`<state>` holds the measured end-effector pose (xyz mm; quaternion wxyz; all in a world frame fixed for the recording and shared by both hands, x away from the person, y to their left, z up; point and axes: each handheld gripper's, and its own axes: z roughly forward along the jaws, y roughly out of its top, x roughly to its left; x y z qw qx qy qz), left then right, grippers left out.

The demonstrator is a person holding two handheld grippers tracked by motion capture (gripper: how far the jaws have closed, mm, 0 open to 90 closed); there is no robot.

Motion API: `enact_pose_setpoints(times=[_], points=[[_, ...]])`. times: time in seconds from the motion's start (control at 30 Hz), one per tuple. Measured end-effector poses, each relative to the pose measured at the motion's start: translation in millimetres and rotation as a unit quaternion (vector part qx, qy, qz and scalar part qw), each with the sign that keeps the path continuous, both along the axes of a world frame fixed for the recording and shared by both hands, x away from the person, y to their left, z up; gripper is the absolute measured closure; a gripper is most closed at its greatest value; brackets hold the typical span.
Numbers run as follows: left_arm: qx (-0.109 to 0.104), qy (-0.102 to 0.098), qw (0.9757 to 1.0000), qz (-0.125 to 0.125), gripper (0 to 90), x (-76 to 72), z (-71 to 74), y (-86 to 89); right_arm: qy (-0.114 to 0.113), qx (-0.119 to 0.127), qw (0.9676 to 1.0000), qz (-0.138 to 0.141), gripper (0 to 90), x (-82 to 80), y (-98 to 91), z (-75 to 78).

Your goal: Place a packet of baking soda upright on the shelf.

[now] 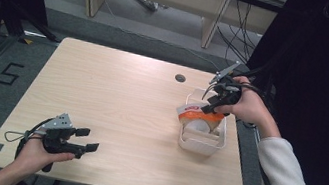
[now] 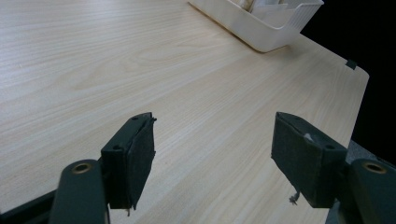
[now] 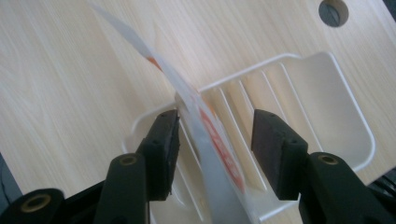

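Wooden surface (image 1: 119, 105). Left gripper (image 1: 86, 140) near left front corner, jaws wide apart, nothing between them. White slatted bin (image 1: 200, 144) at right edge. Orange-white packet (image 1: 195, 113) stands tilted in bin. Right gripper (image 1: 210, 103) over bin, jaws spread, packet edge between them, pads not pressing on it.

Left gripper (image 1: 86, 140) fingers apart, right gripper (image 1: 212, 104) fingers apart

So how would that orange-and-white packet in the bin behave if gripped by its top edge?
The packet is probably light and floppy: it shows as a thin, curving sheet between the open right gripper jaws. Its glossy film may slip. Leaning on the white bin, it could easily tip.
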<state>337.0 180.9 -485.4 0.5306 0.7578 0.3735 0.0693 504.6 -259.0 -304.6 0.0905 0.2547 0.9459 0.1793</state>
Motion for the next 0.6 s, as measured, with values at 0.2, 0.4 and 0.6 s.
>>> enact_pose_setpoints(times=[0.2,0.4,0.6], points=[[-0.001,0.0,1.0,-0.002,29.5,0.4,-0.5,-0.1,-0.021,0.034,0.9992,0.007,45.4,-5.6,11.2,3.6],[0.0,0.0,1.0,-0.001,29.5,0.0,-0.1,0.0,-0.044,0.052,0.9974,0.024,43.7,-16.6,31.9,0.9],[-0.002,0.0,1.0,-0.001,29.5,0.2,-0.5,0.0,-0.061,0.068,0.9953,0.031,44.0,-30.9,54.1,-4.1]])
